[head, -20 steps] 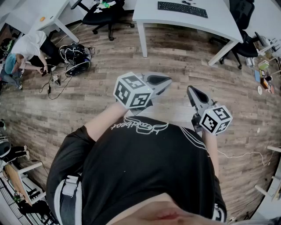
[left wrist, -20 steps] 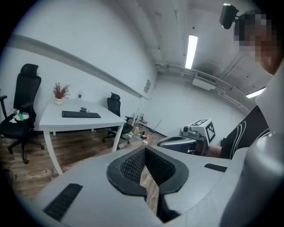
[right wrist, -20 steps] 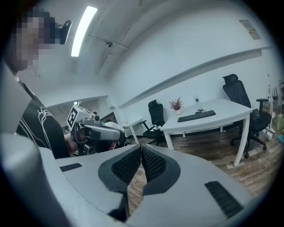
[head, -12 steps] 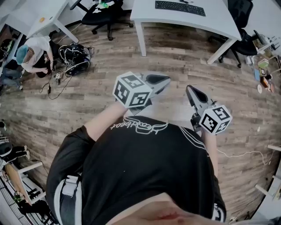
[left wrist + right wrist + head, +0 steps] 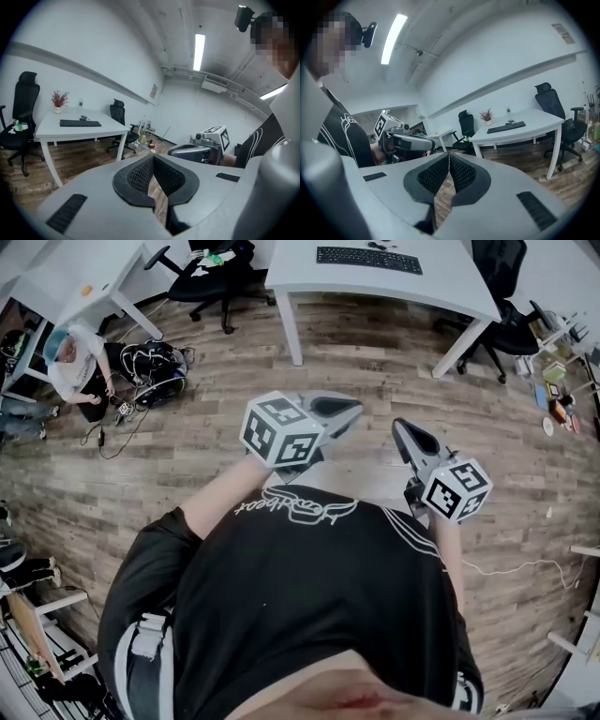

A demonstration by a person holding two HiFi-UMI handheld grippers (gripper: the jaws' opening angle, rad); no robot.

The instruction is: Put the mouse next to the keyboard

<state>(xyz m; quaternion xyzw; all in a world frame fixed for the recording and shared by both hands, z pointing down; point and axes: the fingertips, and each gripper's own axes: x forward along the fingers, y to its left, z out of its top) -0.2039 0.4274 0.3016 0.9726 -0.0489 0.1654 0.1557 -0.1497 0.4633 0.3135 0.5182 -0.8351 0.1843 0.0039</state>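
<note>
A black keyboard (image 5: 366,259) lies on a white table (image 5: 441,282) far ahead across the wooden floor, with a small dark mouse (image 5: 380,245) just behind it. The left gripper view shows the keyboard (image 5: 79,123) and mouse (image 5: 83,117) small and far off, as does the right gripper view: keyboard (image 5: 505,127), mouse (image 5: 512,122). My left gripper (image 5: 352,409) and right gripper (image 5: 401,425) are held in front of my chest, far from the table. Both are shut with nothing between the pads (image 5: 140,174) (image 5: 461,173).
Black office chairs stand at the table's left (image 5: 211,273) and right (image 5: 511,329). A person (image 5: 70,357) crouches by a bag and cables (image 5: 150,367) at the left, near another white desk (image 5: 84,287). Small items (image 5: 553,395) lie on the floor at the right.
The table and keyboard have slid slightly up and left in the head view. The crouching person has shifted. Both grippers stay shut in front of my chest.
</note>
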